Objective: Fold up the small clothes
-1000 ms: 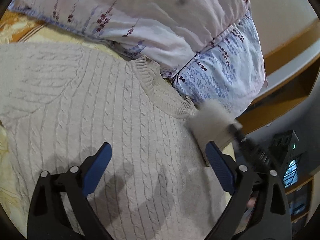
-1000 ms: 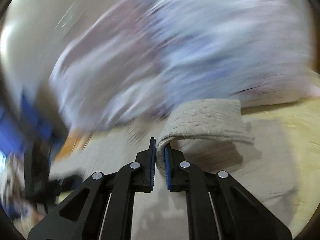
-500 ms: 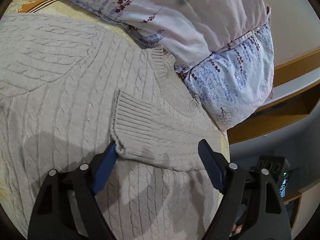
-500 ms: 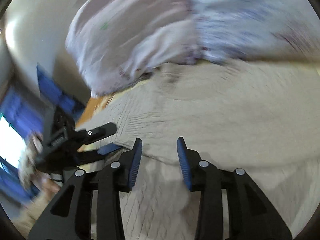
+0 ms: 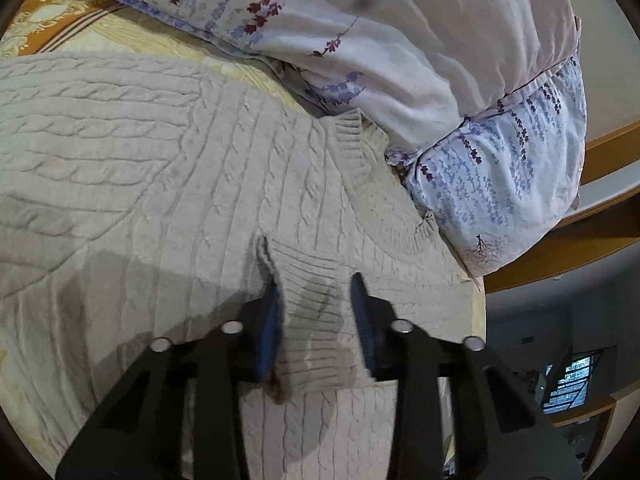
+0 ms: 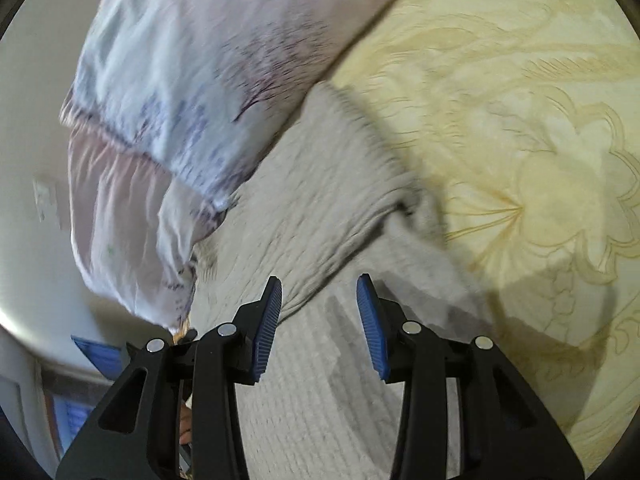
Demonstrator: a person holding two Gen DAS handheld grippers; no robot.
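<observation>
A beige cable-knit sweater (image 5: 168, 184) lies flat on the bed, its neckline (image 5: 360, 168) against the pillows. One sleeve is folded across the chest, and its ribbed cuff (image 5: 316, 312) lies between the blue pads of my left gripper (image 5: 316, 292). The jaws are narrowed around the cuff with a gap still showing on the right side. In the right wrist view the sweater (image 6: 320, 208) is blurred. My right gripper (image 6: 319, 292) is open and empty, just above the knit.
Two floral pillows (image 5: 400, 40) are stacked at the head of the bed; they also show in the right wrist view (image 6: 192, 80). A yellow patterned bedspread (image 6: 520, 140) lies to the right. A wooden headboard shelf (image 5: 600, 216) is behind the pillows.
My right gripper laid the sleeve across the chest, opened and swung away to the right. My left gripper moved in on the cuff and narrowed around it.
</observation>
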